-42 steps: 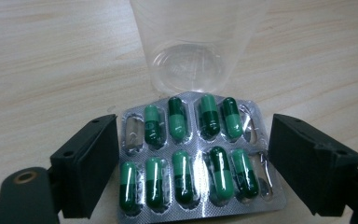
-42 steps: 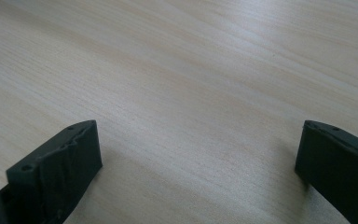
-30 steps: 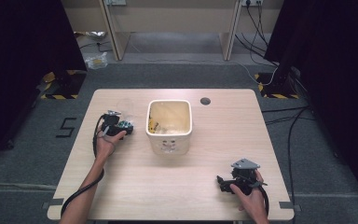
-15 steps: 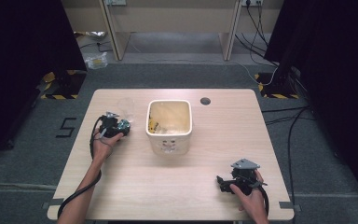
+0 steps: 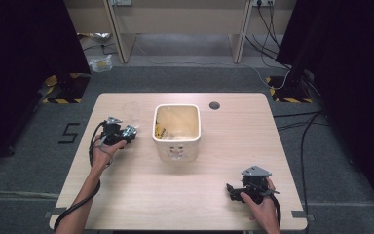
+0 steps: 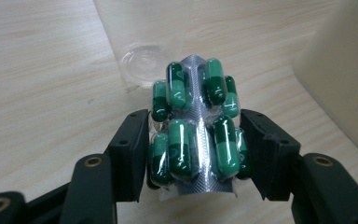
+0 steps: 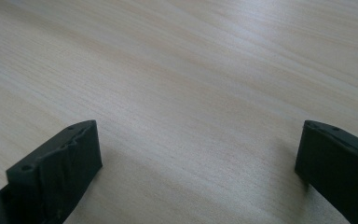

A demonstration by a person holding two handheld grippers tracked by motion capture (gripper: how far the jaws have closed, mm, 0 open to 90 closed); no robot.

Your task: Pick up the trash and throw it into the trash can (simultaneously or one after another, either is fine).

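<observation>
Gripping capsule blister pack (image 6: 193, 135) between left tongs (image 6: 195, 154), above table (image 6: 42, 70)

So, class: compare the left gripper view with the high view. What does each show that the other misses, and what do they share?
Left gripper view alone: the green capsules in the blister pack, clamped between the left gripper jaws, which have just been closing.

High view alone: the right gripper with nothing between its open jaws, the person's forearms, and the floor.

Both: the wooden table, clear cup and cream bin.
</observation>
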